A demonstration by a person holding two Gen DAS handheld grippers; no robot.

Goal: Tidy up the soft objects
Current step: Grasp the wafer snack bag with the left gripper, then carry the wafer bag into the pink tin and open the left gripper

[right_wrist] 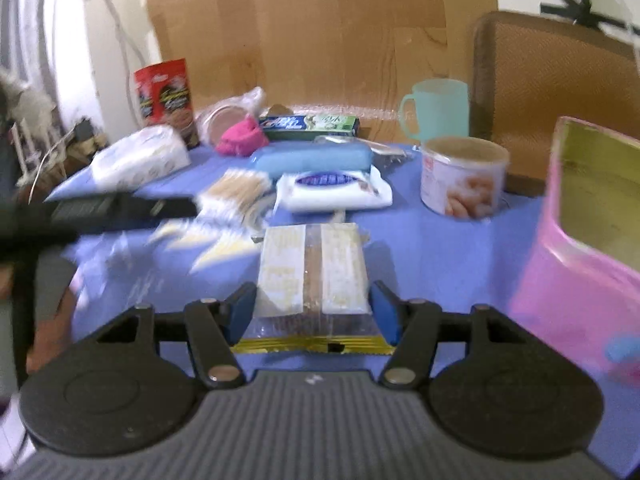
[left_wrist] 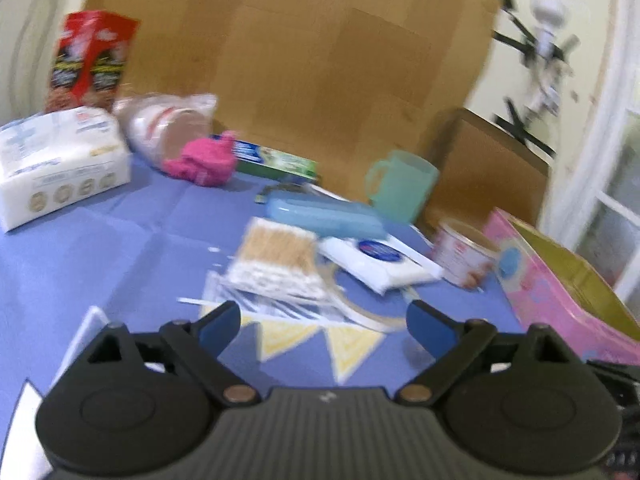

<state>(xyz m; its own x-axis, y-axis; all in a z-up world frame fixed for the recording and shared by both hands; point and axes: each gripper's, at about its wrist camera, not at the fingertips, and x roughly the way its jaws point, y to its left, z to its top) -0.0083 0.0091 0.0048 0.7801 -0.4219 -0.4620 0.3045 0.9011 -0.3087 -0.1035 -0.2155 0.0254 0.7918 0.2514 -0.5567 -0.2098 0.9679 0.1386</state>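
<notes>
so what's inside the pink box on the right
Only the pink box's yellow-green inner wall shows through its open top. Its floor is hidden by the near pink wall, so any contents cannot be seen.

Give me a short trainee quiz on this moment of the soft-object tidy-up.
1. True or false: the left gripper has the pink cloth between its fingers.
2. What lies between the fingers of the right gripper? A) a banana B) a flat clear-wrapped packet C) a glass bottle
3. In the right wrist view, which container stands just in front of the green mug?

Key: 1. False: its fingers are wide apart with nothing between them, and the cloth lies far back on the table. 2. B. 3. The round tin.
</notes>
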